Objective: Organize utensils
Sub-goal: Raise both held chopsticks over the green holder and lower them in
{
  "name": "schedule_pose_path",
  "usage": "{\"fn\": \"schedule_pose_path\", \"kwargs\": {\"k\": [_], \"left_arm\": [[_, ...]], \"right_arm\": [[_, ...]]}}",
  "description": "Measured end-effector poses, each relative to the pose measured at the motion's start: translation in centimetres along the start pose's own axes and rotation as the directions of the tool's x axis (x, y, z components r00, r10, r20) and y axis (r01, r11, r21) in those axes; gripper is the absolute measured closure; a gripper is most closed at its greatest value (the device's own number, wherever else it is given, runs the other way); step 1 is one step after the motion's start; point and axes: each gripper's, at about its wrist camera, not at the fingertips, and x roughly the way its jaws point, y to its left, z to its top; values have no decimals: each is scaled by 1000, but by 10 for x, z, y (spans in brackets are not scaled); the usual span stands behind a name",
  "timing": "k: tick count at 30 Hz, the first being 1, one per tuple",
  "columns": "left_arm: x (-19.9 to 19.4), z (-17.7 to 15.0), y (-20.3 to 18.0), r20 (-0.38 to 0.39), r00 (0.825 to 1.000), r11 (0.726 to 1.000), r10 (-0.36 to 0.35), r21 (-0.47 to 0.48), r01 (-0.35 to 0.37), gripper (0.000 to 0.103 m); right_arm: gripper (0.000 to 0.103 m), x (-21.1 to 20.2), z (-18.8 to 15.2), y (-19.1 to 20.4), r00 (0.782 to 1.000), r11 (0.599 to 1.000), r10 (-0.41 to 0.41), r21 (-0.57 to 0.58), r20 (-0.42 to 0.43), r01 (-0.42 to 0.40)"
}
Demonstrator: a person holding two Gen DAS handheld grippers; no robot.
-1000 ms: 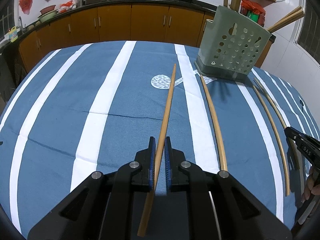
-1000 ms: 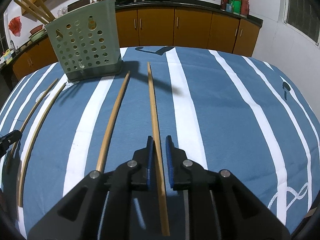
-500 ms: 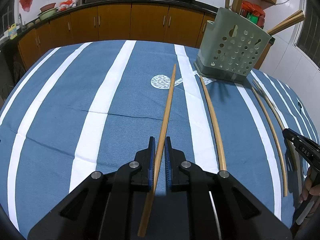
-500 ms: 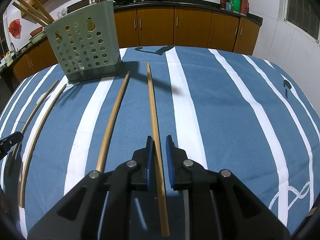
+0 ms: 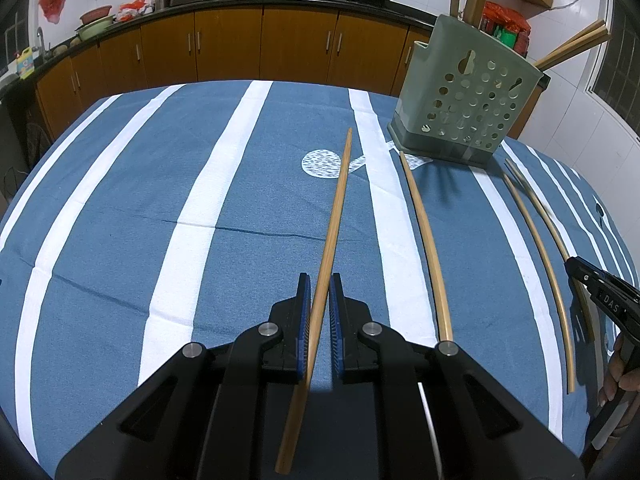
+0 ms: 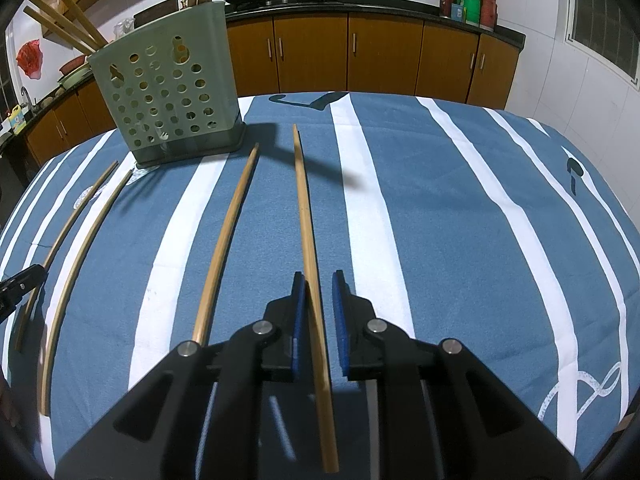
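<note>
While the left gripper (image 5: 319, 312) reaches forward over the bench (image 5: 120, 208), a long wooden chopstick (image 5: 332, 240) runs up between its fingers (image 5: 305, 312), which sit close on either side of the shaft; the left blue pad appears to touch the wood, though a sliver of gap shows on the right, so I cannot tell whether it is truly clamped. That stick's butt end passes back under the gripper body, and its tip points toward the green perforated utensil holder (image 5: 468, 108), which stands upright at the far right of the blue-and-white striped cloth with several sticks already leaning out of it. A second chopstick (image 5: 428, 248) lies just right of the held one. In the right wrist view, the right gripper (image 6: 320, 312) has its fingers (image 6: 298, 312) apart, with another chopstick (image 6: 308, 240) lying between them, close against the left pad and clear of the right one. One more stick (image 6: 224, 248) lies to its left, and two thinner ones (image 6: 76, 264) curve along the bench edge beyond it.
</note>
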Motion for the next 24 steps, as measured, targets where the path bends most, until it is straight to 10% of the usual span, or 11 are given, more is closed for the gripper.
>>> {"fn": "schedule_pose_path", "kwargs": {"k": [24], "left_arm": [[-8, -10, 0, -3, 1000, 998, 24, 52, -23, 93]], "right_arm": [[93, -6, -7, -8, 1000, 999, 29, 31, 0, -29]]}}
